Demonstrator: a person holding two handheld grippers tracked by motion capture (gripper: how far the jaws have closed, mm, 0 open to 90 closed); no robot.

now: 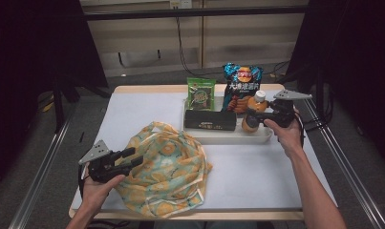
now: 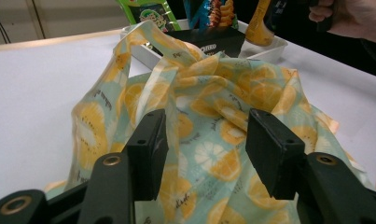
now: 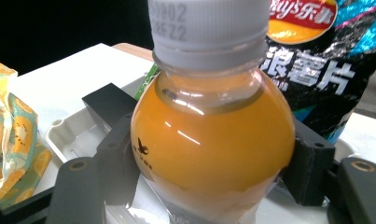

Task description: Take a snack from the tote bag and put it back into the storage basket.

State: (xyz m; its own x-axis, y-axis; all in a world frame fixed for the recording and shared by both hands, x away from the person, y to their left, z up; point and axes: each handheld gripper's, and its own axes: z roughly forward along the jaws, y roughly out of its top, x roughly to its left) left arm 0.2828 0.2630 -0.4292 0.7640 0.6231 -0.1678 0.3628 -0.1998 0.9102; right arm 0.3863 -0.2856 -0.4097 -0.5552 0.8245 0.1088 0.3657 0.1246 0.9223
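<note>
White tabletop [image 1: 257,167] underneath. Left gripper [image 2: 204,140] fingers stand apart, printed bag [image 2: 223,107] between them, ungripped. Right gripper [image 3: 213,163] fingers clamp the orange bottle [image 3: 213,144].

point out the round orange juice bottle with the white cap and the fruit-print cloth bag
round orange juice bottle [image 3: 209,149], right gripper view, on its orange belly
fruit-print cloth bag [image 1: 173,167], high view, on the middle of the fabric

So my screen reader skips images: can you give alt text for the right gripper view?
The right claw grips a round bottle of orange juice with a white cap, held over a white tray. A black crisps bag stands behind it, and a citrus-print cloth bag lies at left.
</note>
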